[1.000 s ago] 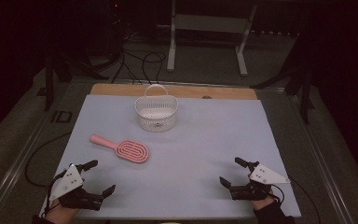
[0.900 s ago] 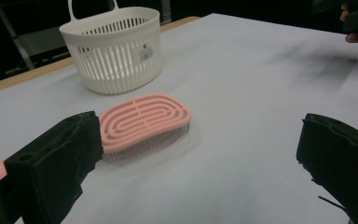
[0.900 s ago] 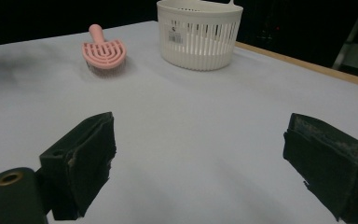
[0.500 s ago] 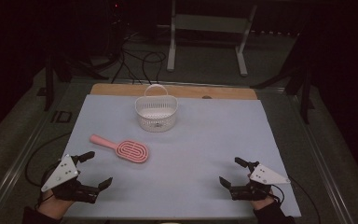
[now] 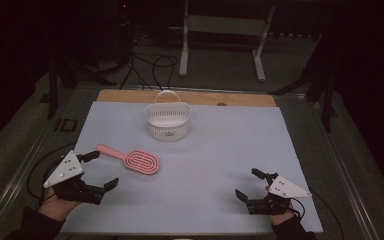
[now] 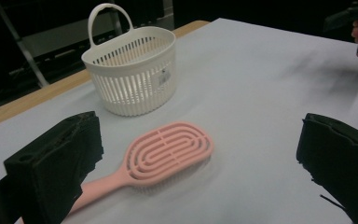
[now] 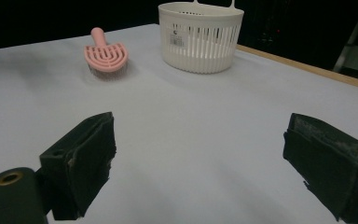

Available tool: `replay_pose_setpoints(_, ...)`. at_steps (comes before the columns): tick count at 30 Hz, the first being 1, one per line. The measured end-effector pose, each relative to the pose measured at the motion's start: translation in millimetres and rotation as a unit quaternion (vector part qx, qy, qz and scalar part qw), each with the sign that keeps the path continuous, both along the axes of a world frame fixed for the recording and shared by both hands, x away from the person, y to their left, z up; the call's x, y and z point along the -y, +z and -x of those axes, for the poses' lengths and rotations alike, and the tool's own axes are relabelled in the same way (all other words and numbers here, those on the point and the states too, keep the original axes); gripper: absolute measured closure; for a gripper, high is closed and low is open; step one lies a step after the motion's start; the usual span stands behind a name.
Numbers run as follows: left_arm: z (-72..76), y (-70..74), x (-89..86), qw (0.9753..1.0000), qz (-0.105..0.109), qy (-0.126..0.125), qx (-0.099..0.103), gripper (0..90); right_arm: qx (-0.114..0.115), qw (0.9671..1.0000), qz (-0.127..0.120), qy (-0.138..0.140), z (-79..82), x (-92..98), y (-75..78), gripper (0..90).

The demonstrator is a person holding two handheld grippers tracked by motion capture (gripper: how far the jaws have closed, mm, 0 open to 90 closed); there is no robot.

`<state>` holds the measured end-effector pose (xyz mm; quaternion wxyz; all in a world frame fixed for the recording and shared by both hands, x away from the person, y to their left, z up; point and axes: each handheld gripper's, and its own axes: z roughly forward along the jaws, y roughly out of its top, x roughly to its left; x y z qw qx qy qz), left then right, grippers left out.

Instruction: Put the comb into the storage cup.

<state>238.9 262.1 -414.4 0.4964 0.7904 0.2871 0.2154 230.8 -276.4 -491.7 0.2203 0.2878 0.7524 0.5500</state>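
left gripper [image 5: 99, 170]: jaws wide apart, holding nothing, near brush handle; right gripper [image 5: 252, 184]: jaws spread, empty | pink hairbrush [image 5: 141, 161]: smooth plastic, oval slotted head, flat on pale sheet [image 5: 220, 150] | white basket [image 5: 167, 120]: ribbed, slatted, loop handle

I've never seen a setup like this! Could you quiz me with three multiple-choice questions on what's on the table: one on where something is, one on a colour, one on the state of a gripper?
1. Where does the hairbrush lie?
A. inside the basket
B. flat on the table, nearer the left gripper
C. under the right gripper

2. What colour is the basket?
A. white
B. blue
C. black

3. How is the left gripper?
A. shut on the hairbrush
B. shut, empty
C. open, empty

Answers: 1 B, it rests on the sheet beside that gripper. 2 A, its slatted wall is white. 3 C, its jaws stand wide apart, holding nothing.
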Motion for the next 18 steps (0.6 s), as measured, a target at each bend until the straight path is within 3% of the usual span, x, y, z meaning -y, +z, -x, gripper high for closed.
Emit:
replay_pose_setpoints(13, -29.3, 3.1, -9.5, 0.9994, -0.028, 0.005, -0.017, 0.2, 0.002, 1.0, -0.002, 0.003, 0.2, -1.3, 0.6, 8.9)
replay_pose_setpoints(18, -40.8, 2.6, -14.8, 0.9989, -0.038, 0.019, -0.021, 1.5, 0.002, 1.0, -0.004, 0.004, 0.2, -1.6, 0.7, 8.9)
